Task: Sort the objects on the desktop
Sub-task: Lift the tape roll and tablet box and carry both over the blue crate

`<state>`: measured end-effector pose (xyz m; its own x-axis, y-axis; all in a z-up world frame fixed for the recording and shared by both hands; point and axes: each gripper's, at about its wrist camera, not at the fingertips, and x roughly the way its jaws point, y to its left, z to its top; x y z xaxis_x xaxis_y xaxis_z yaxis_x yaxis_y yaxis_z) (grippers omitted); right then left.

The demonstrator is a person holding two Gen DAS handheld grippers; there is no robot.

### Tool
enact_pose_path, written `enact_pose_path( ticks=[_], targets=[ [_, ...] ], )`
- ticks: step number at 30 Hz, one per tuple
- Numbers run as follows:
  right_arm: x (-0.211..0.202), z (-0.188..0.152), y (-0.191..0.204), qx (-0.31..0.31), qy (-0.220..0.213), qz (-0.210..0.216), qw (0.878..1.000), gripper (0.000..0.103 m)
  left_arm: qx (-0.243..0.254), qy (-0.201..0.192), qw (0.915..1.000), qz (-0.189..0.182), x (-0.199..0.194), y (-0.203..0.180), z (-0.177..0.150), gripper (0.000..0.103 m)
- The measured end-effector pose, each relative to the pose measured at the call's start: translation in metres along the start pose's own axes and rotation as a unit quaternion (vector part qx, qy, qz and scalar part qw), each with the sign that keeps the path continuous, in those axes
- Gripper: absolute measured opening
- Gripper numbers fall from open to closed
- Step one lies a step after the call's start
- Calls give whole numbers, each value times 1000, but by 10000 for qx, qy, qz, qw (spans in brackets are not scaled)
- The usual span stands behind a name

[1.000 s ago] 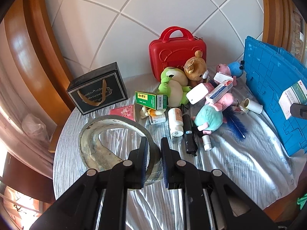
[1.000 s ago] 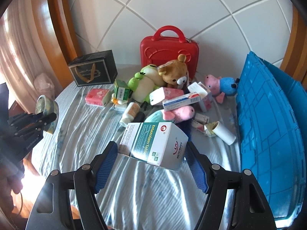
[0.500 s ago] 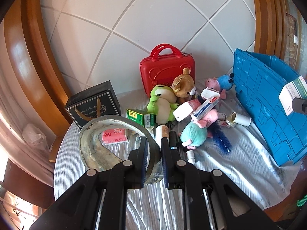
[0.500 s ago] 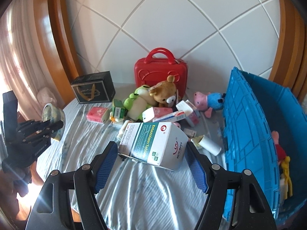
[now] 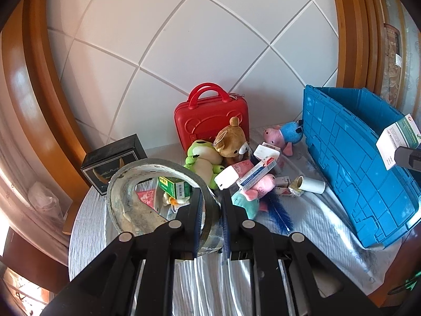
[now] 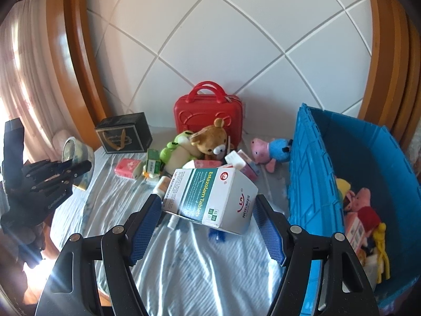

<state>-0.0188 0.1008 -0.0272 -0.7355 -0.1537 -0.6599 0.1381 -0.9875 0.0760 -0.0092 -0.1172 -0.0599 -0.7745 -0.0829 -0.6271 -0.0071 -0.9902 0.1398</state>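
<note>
My left gripper [image 5: 211, 208] is shut on a big roll of silver tape [image 5: 136, 184] and holds it above the table's left side; the roll also shows in the right wrist view [image 6: 75, 155]. My right gripper [image 6: 208, 210] is shut on a white and green tablet box [image 6: 210, 197], held in the air beside the blue crate [image 6: 310, 184]; the box also shows at the right edge of the left wrist view [image 5: 397, 139]. The crate [image 5: 355, 158] holds several toys [image 6: 363, 210].
A pile sits mid-table: a frog plush [image 5: 202, 160], a bear plush [image 5: 231, 142], a pig plush [image 5: 284, 134], medicine boxes [image 5: 255, 173], a blue brush [image 5: 281, 216]. A red case [image 5: 210, 121] and a black gift bag [image 5: 113, 158] stand by the tiled wall.
Both grippers have risen and pulled back with their loads. The right gripper has moved toward the crate, whose inside now shows.
</note>
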Motion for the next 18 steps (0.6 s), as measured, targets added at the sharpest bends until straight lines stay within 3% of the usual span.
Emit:
enact_pose_path(
  ticks=[18],
  targets=[
    [-35,9,-84,341,-219,-28,9992,72,374,-212,9987,-281,-4,-93,49,13]
  ],
)
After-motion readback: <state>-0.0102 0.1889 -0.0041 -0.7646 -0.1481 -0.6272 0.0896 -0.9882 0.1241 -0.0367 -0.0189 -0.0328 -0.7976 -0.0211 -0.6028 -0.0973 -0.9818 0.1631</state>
